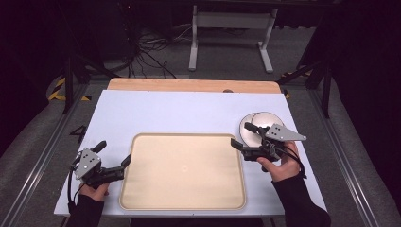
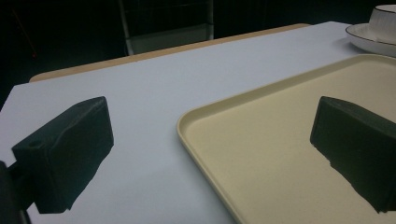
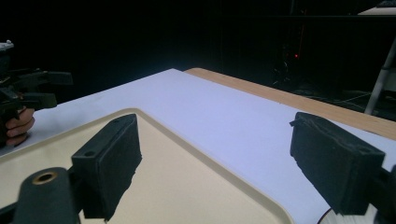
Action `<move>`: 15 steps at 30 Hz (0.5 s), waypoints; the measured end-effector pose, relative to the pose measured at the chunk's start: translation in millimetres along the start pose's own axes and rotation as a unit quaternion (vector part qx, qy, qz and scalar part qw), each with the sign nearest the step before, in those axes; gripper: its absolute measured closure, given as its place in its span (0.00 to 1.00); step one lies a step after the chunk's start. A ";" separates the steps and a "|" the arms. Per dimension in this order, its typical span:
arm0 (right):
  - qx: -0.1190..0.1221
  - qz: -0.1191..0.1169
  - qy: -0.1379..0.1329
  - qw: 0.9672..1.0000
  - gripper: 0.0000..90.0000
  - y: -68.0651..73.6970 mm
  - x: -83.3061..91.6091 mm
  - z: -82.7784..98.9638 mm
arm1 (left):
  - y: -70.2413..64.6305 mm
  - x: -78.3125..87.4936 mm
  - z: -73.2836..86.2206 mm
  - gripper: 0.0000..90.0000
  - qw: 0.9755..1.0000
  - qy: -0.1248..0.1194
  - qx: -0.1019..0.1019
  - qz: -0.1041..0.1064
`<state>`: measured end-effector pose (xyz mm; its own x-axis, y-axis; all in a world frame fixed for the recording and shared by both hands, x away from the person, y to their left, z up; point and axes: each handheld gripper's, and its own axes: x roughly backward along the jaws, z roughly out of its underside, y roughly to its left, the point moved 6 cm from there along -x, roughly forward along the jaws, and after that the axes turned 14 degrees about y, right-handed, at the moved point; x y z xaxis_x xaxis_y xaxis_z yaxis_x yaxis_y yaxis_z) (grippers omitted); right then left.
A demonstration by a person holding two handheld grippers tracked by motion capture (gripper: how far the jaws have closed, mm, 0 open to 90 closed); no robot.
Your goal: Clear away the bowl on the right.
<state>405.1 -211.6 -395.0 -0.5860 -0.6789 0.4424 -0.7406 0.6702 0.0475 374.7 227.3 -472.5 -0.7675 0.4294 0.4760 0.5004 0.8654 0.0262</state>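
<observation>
Both grippers spread wide, nothing held. Left gripper [image 1: 113, 153] sits at the left edge of the beige tray [image 1: 142, 198], one jaw over it, one over the white surface [image 1: 189, 109]. Right gripper [image 1: 243, 135] hovers at the tray's far right corner, just beside the white dishes [image 1: 269, 118]

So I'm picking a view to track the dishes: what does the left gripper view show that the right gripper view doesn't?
Left gripper view: a white saucer with a cup on it, at the far right beyond the tray. Right gripper view: the left gripper, open, with the fingers holding it. Both: the beige tray on the white tabletop, seen between open black jaws.
</observation>
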 end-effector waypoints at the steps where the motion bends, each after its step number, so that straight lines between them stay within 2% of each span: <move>1: 0.000 0.000 0.000 1.000 0.18 0.0 0.0 0.0 | 0.0 0.0 0.0 0.00 1.000 0.000 0.000 0.000; 10: -0.003 0.004 0.014 1.000 0.18 -9.0 0.2 -6.1 | -0.2 -0.2 0.0 0.00 1.000 0.000 -0.001 0.000; 15: -0.004 0.016 0.022 1.000 0.18 -23.8 -0.7 -11.1 | -0.3 -0.2 0.0 0.00 1.000 0.000 -0.002 -0.001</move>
<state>426.8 -223.8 -386.4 -0.5949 -0.6428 0.4825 -0.7186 0.6943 0.0390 374.7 227.0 -472.6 -0.7683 0.4283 0.4757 0.5012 0.8648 0.0308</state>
